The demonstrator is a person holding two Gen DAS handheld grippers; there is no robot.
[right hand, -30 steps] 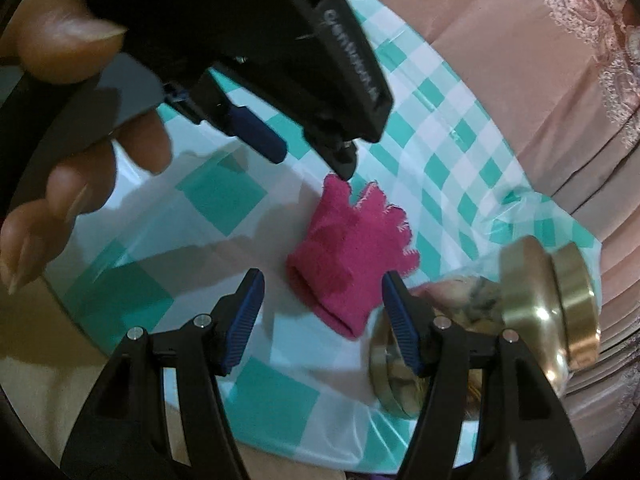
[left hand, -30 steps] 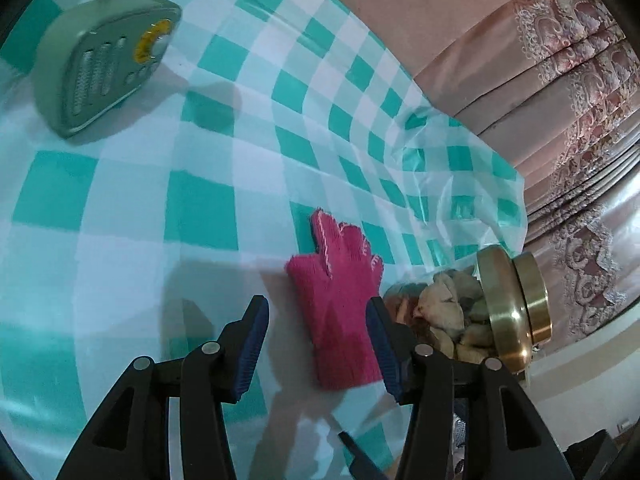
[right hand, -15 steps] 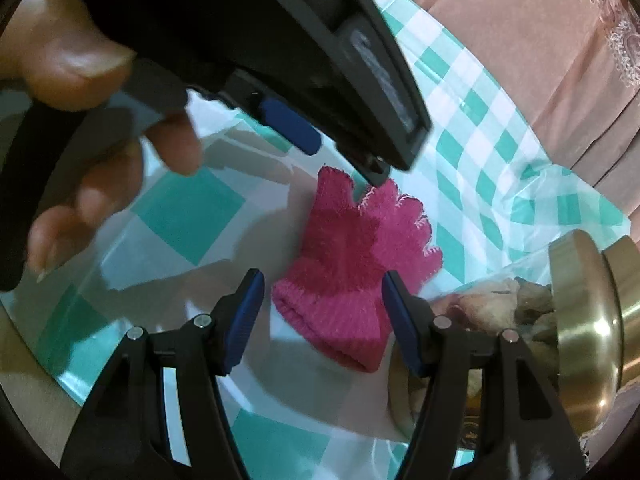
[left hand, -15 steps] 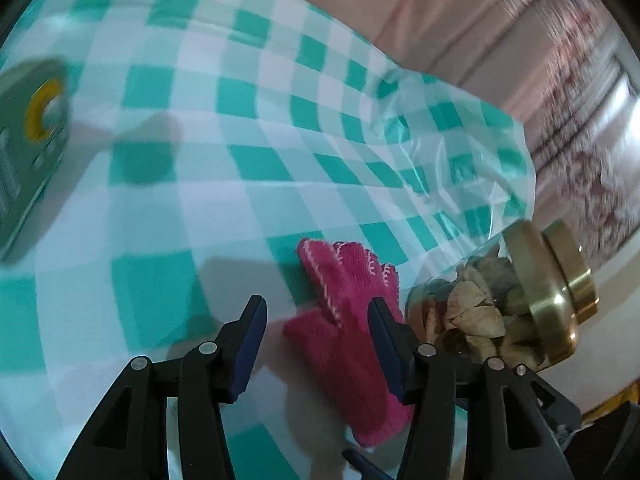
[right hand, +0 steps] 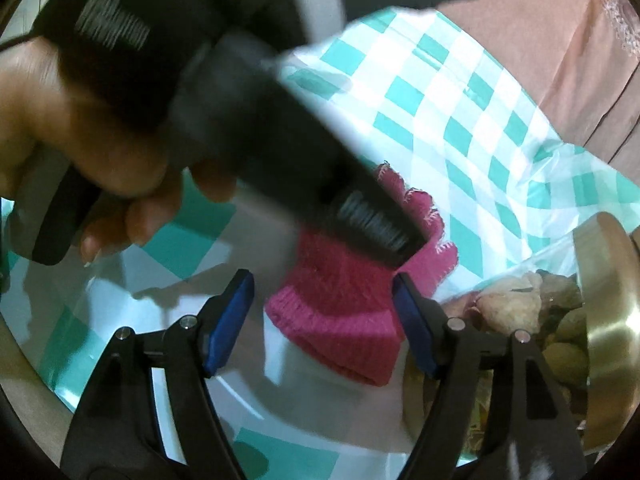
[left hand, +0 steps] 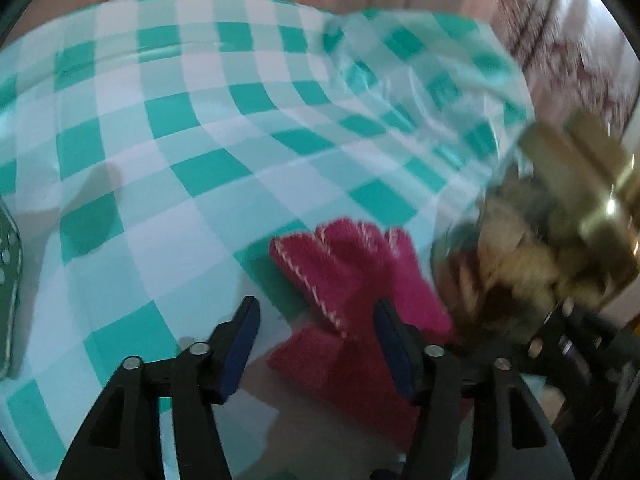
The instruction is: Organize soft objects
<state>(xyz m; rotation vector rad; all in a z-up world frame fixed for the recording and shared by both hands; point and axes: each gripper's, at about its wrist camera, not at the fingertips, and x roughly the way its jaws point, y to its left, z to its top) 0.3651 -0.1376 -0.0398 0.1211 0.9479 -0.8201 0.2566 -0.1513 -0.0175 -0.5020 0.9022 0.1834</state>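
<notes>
Glove: a small pink knitted wool glove (left hand: 352, 292) lies flat on the green and white checked plastic tablecloth (left hand: 208, 128), low in the middle of both views, finger tips pointing up the frame. I think it is the soft thing to be tidied.

Jar: a clear glass jar with a shiny gold lid (right hand: 604, 320), full of brown dried bits, lies on its side just beside the glove, at the right edge.

Why both tools point here: both lean down at the glove, so I think they mean to lift or fold it together.

Left gripper (left hand: 316, 344): its blue pads stand about half open. One pad is in front of the glove and the other is over bare cloth. It holds nothing.

Right gripper (right hand: 324, 320): its jaws are opening wider. The glove's cuff shows between the pads, but they do not press it.

Hand (right hand: 92, 148): in the upper left of the right view, it holds the left tool, whose tip is over the glove.
</notes>
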